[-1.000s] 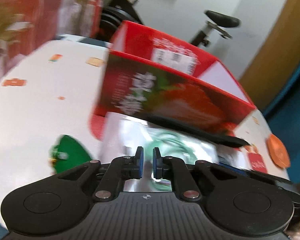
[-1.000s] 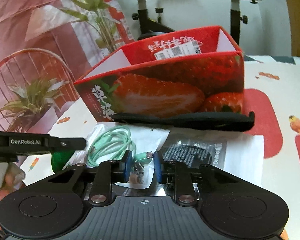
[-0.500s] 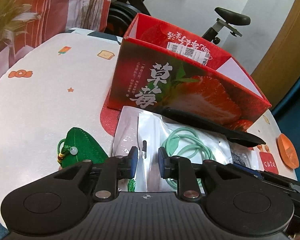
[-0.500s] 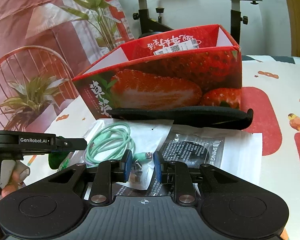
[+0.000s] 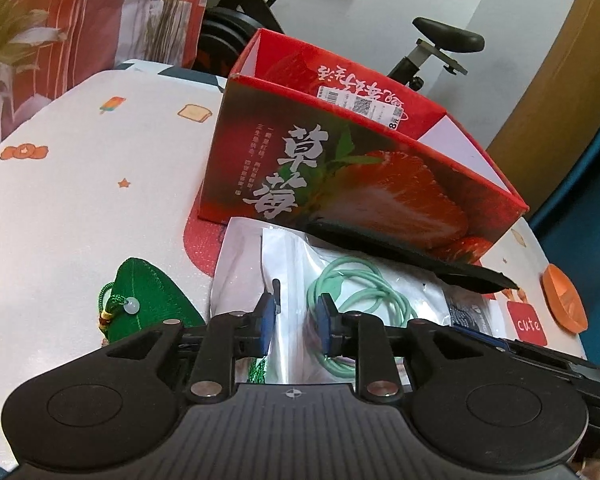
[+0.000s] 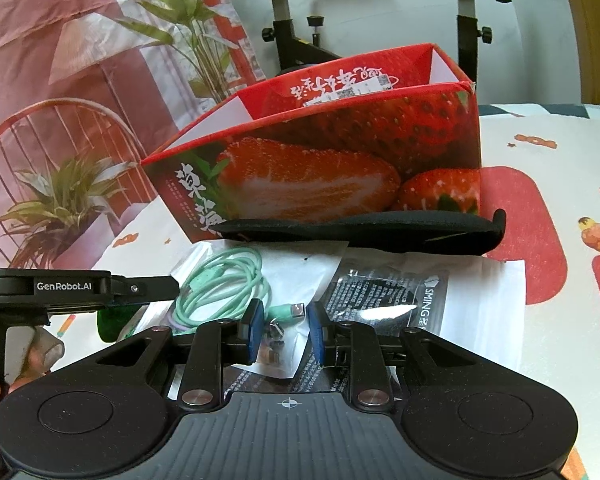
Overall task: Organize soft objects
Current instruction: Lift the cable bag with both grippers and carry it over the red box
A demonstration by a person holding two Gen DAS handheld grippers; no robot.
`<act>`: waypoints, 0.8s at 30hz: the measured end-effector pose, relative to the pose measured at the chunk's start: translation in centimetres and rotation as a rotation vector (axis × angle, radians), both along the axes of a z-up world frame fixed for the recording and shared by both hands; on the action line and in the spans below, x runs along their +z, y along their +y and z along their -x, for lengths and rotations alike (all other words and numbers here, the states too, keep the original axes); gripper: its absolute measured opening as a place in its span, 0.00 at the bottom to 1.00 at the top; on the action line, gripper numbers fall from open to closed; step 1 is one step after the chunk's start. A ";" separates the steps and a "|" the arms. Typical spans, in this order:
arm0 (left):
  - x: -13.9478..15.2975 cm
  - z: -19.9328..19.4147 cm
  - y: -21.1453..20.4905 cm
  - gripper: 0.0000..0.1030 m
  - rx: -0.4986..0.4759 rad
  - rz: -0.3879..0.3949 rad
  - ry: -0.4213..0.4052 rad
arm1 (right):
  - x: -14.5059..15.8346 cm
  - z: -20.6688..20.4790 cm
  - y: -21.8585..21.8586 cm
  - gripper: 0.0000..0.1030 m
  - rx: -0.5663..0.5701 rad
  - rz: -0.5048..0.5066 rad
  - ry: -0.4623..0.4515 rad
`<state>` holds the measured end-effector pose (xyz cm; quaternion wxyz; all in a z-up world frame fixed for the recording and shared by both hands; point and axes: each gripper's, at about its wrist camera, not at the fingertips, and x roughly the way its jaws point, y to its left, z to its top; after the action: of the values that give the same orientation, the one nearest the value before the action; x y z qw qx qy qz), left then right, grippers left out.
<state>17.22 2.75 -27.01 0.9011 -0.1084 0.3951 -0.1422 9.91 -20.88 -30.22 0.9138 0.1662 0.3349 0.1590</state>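
An open red strawberry box (image 5: pixel 360 184) (image 6: pixel 340 168) stands on the white patterned tablecloth (image 5: pixel 80 200). A black soft strip (image 5: pixel 412 256) (image 6: pixel 360 232) lies along its front. Before it lies a clear bag with a coiled mint-green cable (image 5: pixel 356 284) (image 6: pixel 224 280). A green fabric sachet with a bead tassel (image 5: pixel 148 296) rests left of the bag. My left gripper (image 5: pixel 296 320) hovers over the bag's left half, its jaws opening, pads not pressing anything. My right gripper (image 6: pixel 286 328) stands narrowly open over the cable's plug end, gripping nothing.
A second clear bag with a black printed packet (image 6: pixel 388 296) lies right of the cable. An orange disc (image 5: pixel 564 300) sits near the table's right edge. An exercise bike (image 6: pixel 292 32) and a plant-print curtain (image 6: pixel 80 60) stand behind the table.
The left gripper's pads went from nearly touching to a narrow gap, and its view settled from a blur, now showing the green sachet fully. The right gripper has kept still.
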 end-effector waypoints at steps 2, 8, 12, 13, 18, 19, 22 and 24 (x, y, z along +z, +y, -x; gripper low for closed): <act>-0.2 -0.1 0.2 0.26 0.003 0.014 0.000 | 0.0 0.0 0.0 0.22 -0.001 -0.003 0.001; -0.5 -0.7 0.4 0.24 0.007 0.058 0.005 | 0.1 0.0 0.2 0.22 -0.005 0.001 -0.003; 0.1 0.0 -1.2 0.24 -0.078 0.016 -0.026 | 0.0 0.0 0.0 0.22 -0.005 -0.001 -0.003; 0.1 0.1 -1.6 0.25 -0.092 -0.017 -0.032 | 0.0 0.0 0.0 0.22 -0.005 0.001 -0.005; -1.0 -0.7 0.4 0.22 -0.048 0.110 0.021 | 0.0 0.0 0.0 0.22 0.000 0.007 -0.009; -1.2 -0.7 0.6 0.18 -0.041 0.128 0.026 | 0.0 0.0 0.0 0.22 0.000 0.009 -0.010; -1.2 -0.7 0.5 0.16 -0.049 0.125 0.023 | 0.1 0.1 0.1 0.22 0.006 0.020 -0.016; -0.9 -0.6 0.2 0.15 -0.044 0.114 0.015 | 0.4 0.3 0.3 0.22 0.012 0.037 -0.031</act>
<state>17.77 2.95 -27.96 0.8871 -0.1522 0.3953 -0.1834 9.58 -20.58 -29.79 0.9208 0.1446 0.3245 0.1608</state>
